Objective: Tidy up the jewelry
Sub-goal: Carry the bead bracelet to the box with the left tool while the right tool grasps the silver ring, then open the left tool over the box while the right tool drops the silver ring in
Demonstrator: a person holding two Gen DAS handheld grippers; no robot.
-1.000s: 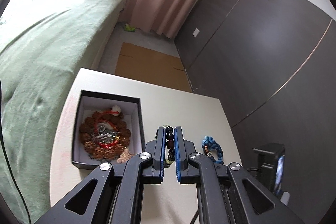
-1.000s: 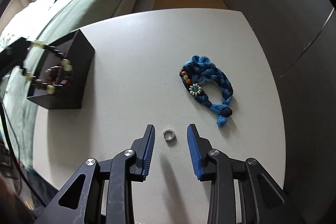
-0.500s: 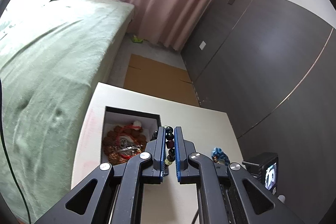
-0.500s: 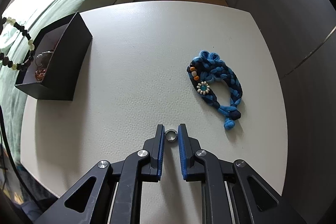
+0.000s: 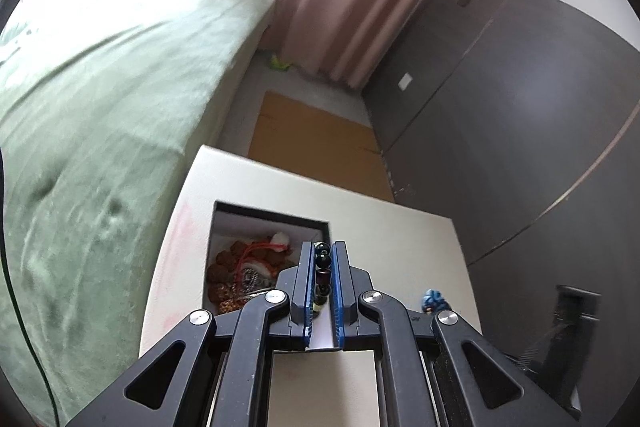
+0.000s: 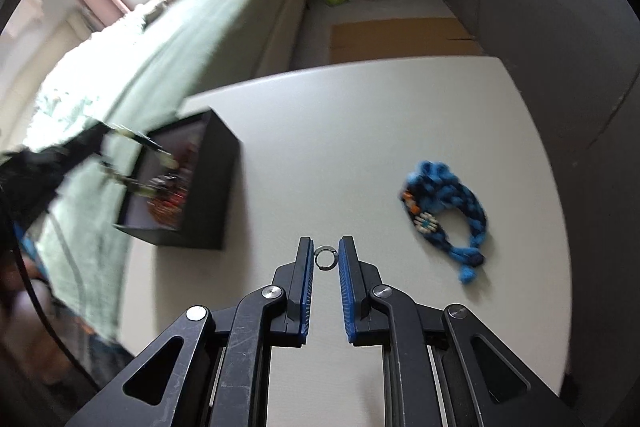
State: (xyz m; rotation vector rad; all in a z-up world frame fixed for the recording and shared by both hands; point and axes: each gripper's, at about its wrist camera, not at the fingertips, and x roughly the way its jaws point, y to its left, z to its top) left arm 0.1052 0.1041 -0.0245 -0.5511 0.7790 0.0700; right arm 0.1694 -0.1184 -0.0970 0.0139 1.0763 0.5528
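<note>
Tongs in both hands are loaded at one moment of a jewelry-sorting task. Left tongs point(image 5: 323, 281) are clenched on a strand of dark round beads with pale spacer beads point(image 5: 322, 267), pinched between the blue pads so that the strand runs along the gap; the rest of the strand is hidden below the tongs. They hover over the near right corner of the open black square box with a pale lining point(image 5: 224, 227), presumably because the box is the collecting place: it already holds brown seed beads with red cord and a silver piece. In the left wrist view the box lies at about 10 o'clock from the tips.

Right tongs point(image 6: 325, 257) grip a small silver metal ring point(image 6: 325, 258) across its width, both pads touching its rim, the ring lying flat between the tips. Whether it has left the white counter point(image 6: 360, 131) cannot be told. From these tongs the box point(image 6: 212, 195) lies at 10 o'clock, near, and the braided blue cord bracelet with a small beaded flower point(image 6: 448, 203) rests on the counter at 2 o'clock, apart from both tongs. By judgement, strand and ring go into the box next; the bracelet remains to be collected.
</note>
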